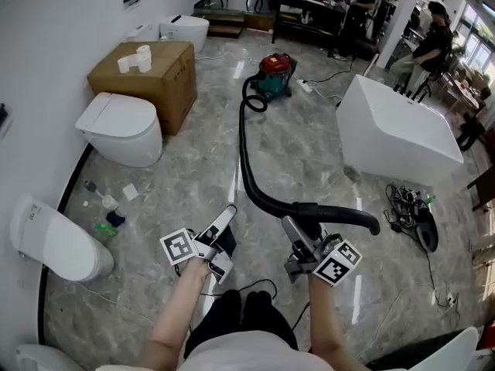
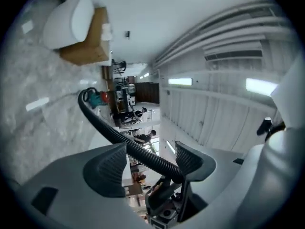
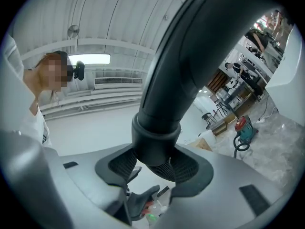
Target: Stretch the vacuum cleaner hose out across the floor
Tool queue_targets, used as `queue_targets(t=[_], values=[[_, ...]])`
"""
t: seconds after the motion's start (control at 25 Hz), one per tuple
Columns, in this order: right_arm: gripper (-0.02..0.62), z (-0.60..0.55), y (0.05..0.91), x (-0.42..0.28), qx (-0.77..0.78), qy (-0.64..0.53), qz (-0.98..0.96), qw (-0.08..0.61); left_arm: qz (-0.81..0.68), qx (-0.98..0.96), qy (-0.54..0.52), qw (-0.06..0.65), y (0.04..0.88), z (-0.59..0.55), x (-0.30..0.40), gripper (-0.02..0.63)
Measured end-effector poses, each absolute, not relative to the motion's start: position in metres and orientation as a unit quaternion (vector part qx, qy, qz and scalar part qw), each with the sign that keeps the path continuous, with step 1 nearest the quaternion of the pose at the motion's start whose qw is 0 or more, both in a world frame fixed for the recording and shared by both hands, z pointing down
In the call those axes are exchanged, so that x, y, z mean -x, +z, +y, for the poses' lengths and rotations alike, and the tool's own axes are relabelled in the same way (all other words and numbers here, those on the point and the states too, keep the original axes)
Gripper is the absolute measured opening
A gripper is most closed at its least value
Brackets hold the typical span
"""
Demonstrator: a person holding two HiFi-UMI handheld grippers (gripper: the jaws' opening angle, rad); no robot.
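The hose point(image 3: 161, 170) is pinched just under its rigid collar point(image 3: 155, 137) by the jaws of the right gripper point(image 3: 155, 165). The jaws of the left gripper point(image 2: 150, 162) are spread, with nothing pressed between them. From there the hose is curved across the floor point(image 1: 309, 157) to the vacuum cleaner point(image 1: 274, 74) near its far edge.

Bathroom-fixture showroom or test space, I'd say. Toilets point(image 1: 120, 130) stand along the left wall point(image 1: 39, 45) on marble floor point(image 1: 309, 157), with a white bathtub point(image 1: 398, 126) far right. Cluttered desks point(image 1: 305, 10) and people point(image 1: 433, 41) at the far end.
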State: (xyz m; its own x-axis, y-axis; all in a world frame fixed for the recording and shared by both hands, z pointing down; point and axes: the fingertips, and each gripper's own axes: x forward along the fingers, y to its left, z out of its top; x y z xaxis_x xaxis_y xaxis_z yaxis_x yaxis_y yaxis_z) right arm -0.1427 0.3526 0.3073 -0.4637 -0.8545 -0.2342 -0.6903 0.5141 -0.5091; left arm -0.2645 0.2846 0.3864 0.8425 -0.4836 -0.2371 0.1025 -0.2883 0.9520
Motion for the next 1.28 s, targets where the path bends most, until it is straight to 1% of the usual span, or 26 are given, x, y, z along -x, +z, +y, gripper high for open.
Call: queue_targets(t=[0.16,0.28,0.48,0.84,1.0,1.28], values=[[0.232,0.357,0.301,0.141,0.455,-0.173,0.841,0.236,-0.093,-0.665,-0.290,0.682,0.422,0.286,0.247,0.311],[0.232,0.361,0.295,0.138,0.448,-0.174,0.844,0.237,-0.052,-0.611,-0.340,0.713,0.424,0.287,0.226,0.339],[0.232,0.366,0.285,0.131,0.442,-0.174,0.846,0.241,0.010,-0.577,-0.392,0.717,0.408,0.285,0.196,0.377],[0.232,0.375,0.287,0.118,0.440,-0.176,0.846,0.242,0.078,-0.543,-0.425,0.720,0.386,0.279,0.154,0.379],[0.232,0.378,0.286,0.116,0.435,-0.179,0.848,0.246,0.077,-0.543,-0.420,0.723,0.385,0.275,0.141,0.379],[0.232,0.382,0.292,0.108,0.429,-0.192,0.847,0.250,0.090,-0.529,-0.447,0.715,0.371,0.262,0.132,0.379]])
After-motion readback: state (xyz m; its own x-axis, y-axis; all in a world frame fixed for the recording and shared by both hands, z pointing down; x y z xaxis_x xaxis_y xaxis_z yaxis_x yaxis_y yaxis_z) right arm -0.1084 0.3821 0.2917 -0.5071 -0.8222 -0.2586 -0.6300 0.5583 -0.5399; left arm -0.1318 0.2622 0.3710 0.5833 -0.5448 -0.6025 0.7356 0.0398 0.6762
